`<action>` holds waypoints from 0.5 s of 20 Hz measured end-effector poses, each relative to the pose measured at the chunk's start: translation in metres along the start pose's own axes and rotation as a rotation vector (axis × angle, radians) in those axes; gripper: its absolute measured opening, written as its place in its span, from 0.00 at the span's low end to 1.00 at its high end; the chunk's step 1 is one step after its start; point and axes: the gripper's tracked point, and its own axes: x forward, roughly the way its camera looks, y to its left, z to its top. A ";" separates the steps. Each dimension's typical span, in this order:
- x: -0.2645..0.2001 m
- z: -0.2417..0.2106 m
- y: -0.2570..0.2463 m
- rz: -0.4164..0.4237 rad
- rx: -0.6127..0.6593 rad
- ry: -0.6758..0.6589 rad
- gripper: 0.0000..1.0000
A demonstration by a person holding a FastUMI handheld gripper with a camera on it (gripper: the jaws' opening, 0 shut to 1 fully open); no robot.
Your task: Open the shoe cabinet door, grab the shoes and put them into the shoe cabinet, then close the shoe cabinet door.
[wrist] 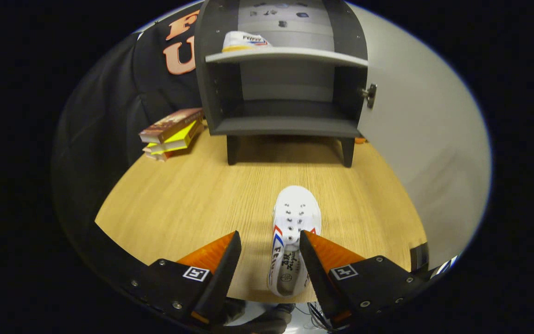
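A white canvas shoe [295, 208] with red and blue side stripes lies on the wooden table [179, 199], toe pointing toward the cabinet. My gripper [269, 235] is open and low over its heel end. One finger is over the shoe's opening and the other stands left of the shoe, apart from it. Beyond the shoe stands the dark grey shoe cabinet [290, 125] on short legs. Its pale door [415, 116] is swung wide open to the right. A second white shoe [244, 41] rests on the cabinet's upper shelf; the lower shelf holds nothing.
A stack of books [172, 132] lies on the table left of the cabinet, against the black cloth wall. The table's front edge runs just under my fingers. The open door walls off the right side.
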 end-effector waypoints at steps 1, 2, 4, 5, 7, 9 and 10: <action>0.008 -0.010 0.002 0.007 0.006 0.018 0.80; 0.015 -0.015 0.001 0.006 0.011 0.023 0.80; 0.027 -0.024 -0.004 -0.017 0.019 0.036 0.78; 0.032 -0.025 -0.004 -0.023 0.028 0.036 0.74; 0.040 -0.024 -0.004 -0.029 0.039 0.026 0.67; 0.047 -0.028 -0.008 -0.053 0.030 0.031 0.58; 0.049 -0.028 -0.010 -0.067 0.023 0.023 0.56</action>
